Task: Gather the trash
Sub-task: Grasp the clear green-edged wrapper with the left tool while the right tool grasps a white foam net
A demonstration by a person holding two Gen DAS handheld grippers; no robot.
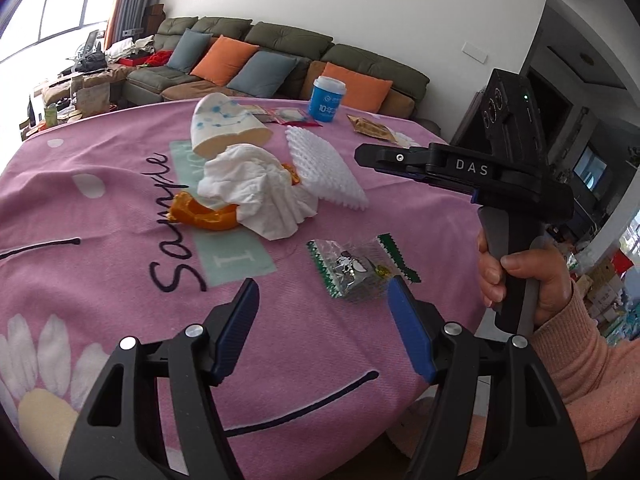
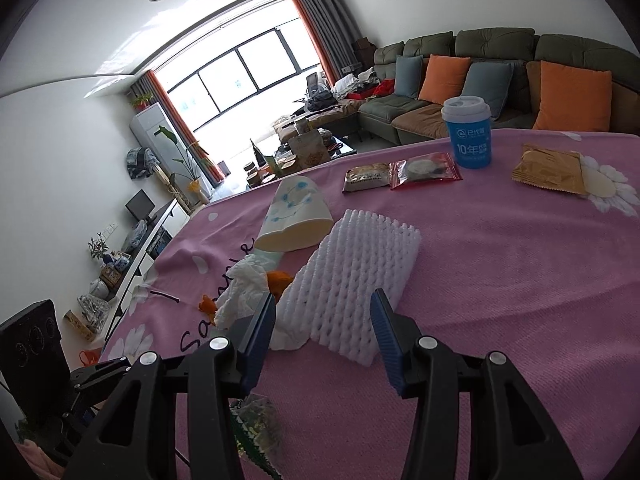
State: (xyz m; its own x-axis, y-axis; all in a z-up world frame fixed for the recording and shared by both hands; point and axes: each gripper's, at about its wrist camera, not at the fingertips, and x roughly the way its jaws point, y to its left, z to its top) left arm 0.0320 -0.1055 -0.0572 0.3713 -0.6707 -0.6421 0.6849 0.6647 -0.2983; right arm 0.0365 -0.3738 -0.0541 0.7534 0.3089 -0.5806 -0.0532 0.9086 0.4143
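Trash on pink cloth (image 1: 328,360): tissue (image 1: 256,192), foam net (image 2: 352,276). Left gripper (image 1: 324,320), right gripper (image 2: 322,324) spread, empty.

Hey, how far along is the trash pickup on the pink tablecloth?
Nothing looks collected yet. Both grippers are empty: the left gripper stands open near the green-edged wrapper, the right gripper open by the white foam net. Still lying out: crumpled tissue, orange peel, tipped paper cup, red snack packet, brown packet, blue cup.
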